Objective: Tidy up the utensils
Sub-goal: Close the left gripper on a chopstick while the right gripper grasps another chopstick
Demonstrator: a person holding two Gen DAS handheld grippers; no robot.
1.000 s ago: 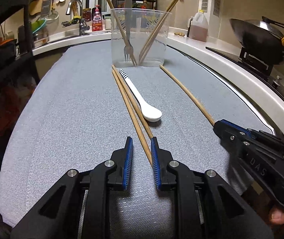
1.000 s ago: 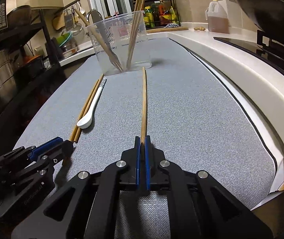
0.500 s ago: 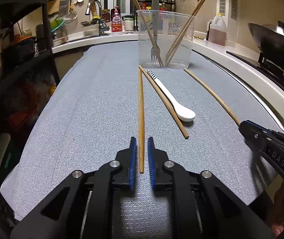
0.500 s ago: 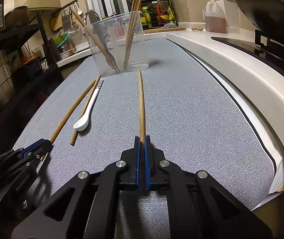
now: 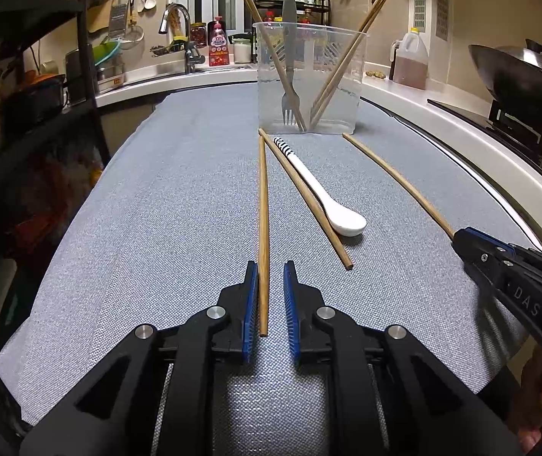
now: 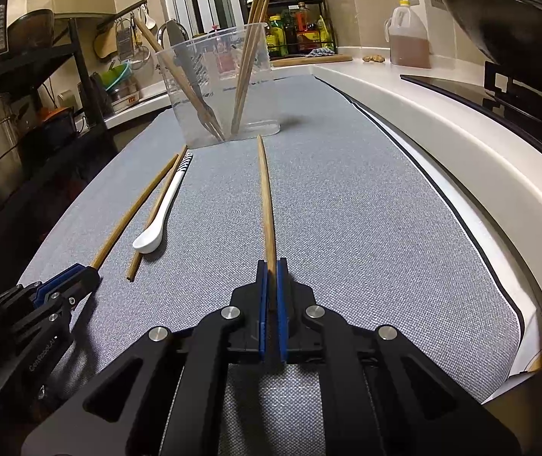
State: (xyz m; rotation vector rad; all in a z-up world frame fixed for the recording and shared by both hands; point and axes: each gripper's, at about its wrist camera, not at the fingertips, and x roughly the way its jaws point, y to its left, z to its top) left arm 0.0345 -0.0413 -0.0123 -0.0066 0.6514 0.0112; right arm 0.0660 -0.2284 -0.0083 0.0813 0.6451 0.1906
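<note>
Right then, the left gripper [image 5: 271, 285] sat low over the grey mat [image 5: 156, 209], jaws narrowed but with a gap on the right side; a chopstick [image 5: 262, 228] lay between them against the left pad, the right pad clear of it, so not clamped. Its far tip pointed toward the clear plastic cup [image 5: 309, 79]. The right gripper [image 6: 272, 277] was closed tight on another chopstick [image 6: 265, 197], pads pressed on its near end, stick running straight ahead toward the cup's base. A third chopstick [image 5: 305, 197] lay loose on the mat between those two, angled, touching or just beside the white spoon [image 5: 324, 197] with a striped handle. The cup stood upright at the far end of the mat and held a fork [image 5: 290, 76], tines down, plus several chopsticks leaning both ways. A wok [image 5: 518, 72] sat on the stove to the right.
</note>
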